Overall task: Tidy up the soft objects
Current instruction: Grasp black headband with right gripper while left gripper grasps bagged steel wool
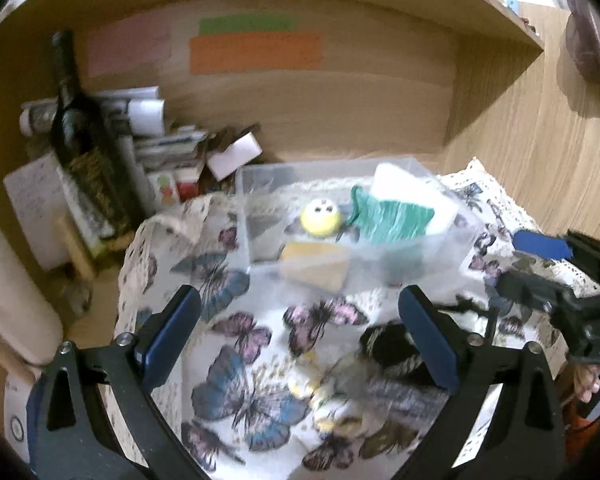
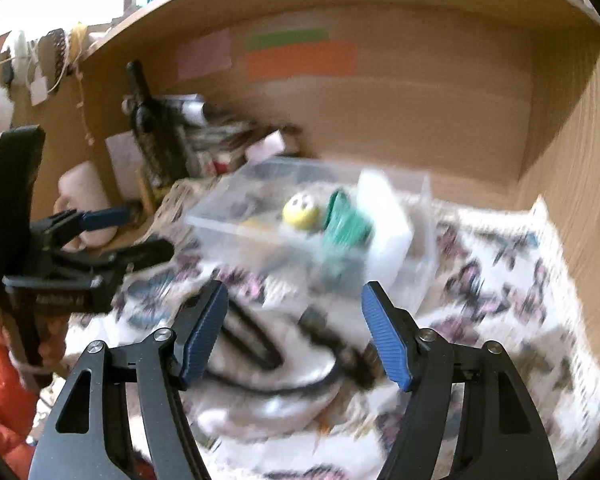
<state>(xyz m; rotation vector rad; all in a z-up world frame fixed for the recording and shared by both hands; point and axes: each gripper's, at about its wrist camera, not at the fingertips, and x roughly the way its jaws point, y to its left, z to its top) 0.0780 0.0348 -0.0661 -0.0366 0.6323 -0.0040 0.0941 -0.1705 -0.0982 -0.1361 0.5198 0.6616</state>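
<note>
A clear plastic box (image 1: pixel 245 216) (image 2: pixel 204 222) stands on a butterfly-print cloth (image 1: pixel 240 380) (image 2: pixel 500 280). Inside it lie a yellow ball with dark eyes (image 1: pixel 320 218) (image 2: pixel 300 208), a green ribbed cloth (image 1: pixel 392 216) (image 2: pixel 346 222), a white foam block (image 1: pixel 412 192) (image 2: pixel 384 216) and a yellow sponge (image 1: pixel 316 268). My left gripper (image 1: pixel 300 320) (image 2: pixel 148 230) hangs open above the cloth in front of the box. A dark striped soft thing (image 1: pixel 388 344) lies under its right finger, beside a blurred pale heap (image 1: pixel 332 396). My right gripper (image 2: pixel 296 320) (image 1: pixel 508 260) is open over a blurred black-and-white soft thing (image 2: pixel 268 364).
All of this sits inside a wooden alcove with a back wall and a side wall (image 1: pixel 540 140). A dark bottle (image 1: pixel 84 148) (image 2: pixel 152 132), stacked papers (image 1: pixel 160 136) and a pale mug (image 2: pixel 84 192) crowd the left side. Coloured paper notes (image 1: pixel 256 52) are stuck on the back wall.
</note>
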